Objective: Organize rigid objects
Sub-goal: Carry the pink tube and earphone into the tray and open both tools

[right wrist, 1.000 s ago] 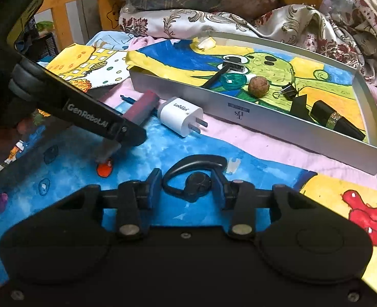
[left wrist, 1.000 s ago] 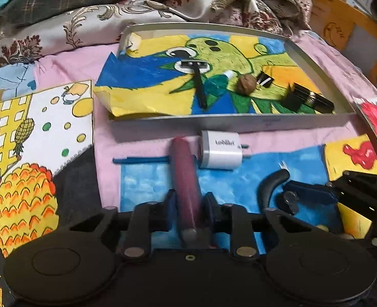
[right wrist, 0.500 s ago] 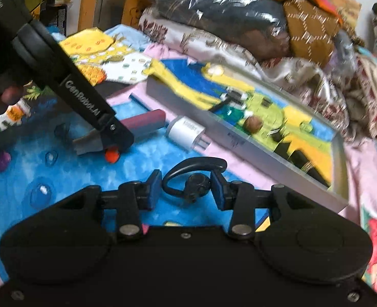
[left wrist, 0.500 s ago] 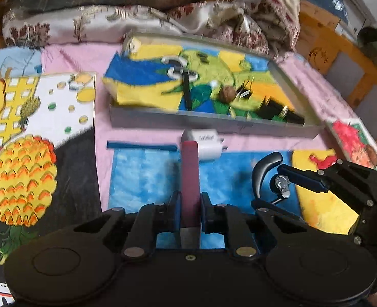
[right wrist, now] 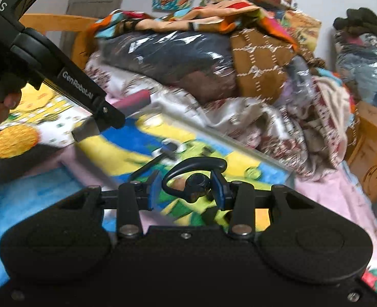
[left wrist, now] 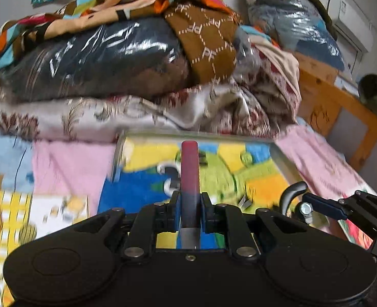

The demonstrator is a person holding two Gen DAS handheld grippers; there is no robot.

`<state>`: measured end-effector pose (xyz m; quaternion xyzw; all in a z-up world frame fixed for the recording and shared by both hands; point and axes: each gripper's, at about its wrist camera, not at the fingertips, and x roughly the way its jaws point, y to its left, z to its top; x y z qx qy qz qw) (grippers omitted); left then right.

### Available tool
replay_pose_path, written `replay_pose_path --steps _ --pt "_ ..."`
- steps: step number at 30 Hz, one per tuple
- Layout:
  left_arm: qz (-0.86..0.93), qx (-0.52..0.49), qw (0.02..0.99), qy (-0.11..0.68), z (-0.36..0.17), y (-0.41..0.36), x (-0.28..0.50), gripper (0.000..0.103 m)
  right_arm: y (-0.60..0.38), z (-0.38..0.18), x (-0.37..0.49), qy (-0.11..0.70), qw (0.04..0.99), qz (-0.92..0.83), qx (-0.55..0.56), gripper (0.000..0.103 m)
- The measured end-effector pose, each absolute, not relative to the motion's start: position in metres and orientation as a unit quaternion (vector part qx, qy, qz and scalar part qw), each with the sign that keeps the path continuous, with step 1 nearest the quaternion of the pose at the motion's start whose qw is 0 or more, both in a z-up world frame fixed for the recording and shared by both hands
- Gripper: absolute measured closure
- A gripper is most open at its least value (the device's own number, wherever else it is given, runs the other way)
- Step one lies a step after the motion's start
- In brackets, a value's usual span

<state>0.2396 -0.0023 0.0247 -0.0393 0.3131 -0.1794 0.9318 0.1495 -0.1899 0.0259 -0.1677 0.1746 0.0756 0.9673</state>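
left gripper (left wrist: 190,211) clamps a maroon stick (left wrist: 189,168), frame centre, over the tray (left wrist: 284,157). right gripper (right wrist: 187,188) clamps a black earhook (right wrist: 194,172), lower centre.

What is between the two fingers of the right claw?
A black ear-hook earpiece, clamped between the right claw's blue pads; the right wrist view shows it.
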Motion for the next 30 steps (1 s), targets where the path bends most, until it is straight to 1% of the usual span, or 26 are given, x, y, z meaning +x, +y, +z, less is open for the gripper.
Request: replay_pose_path --steps 6,13,20,30 --pt "-0.178 -0.044 0.934 0.308 0.024 -0.008 0.286 0.087 -0.208 0.034 0.198 0.167 0.972 0.059 -0.157 0.070" --pt "-0.171 -0.052 0.923 0.340 -0.013 -0.017 0.324 0.087 -0.226 0.013 0.248 0.205 0.968 0.056 -0.133 0.070" --pt "-0.162 -0.045 0.917 0.361 -0.039 -0.026 0.334 0.087 -0.233 -0.019 0.264 0.235 0.963 0.050 -0.119 0.070" --pt "-0.166 -0.032 0.911 0.376 -0.047 -0.036 0.329 0.087 -0.229 -0.032 0.265 0.241 0.961 0.048 -0.126 0.070"
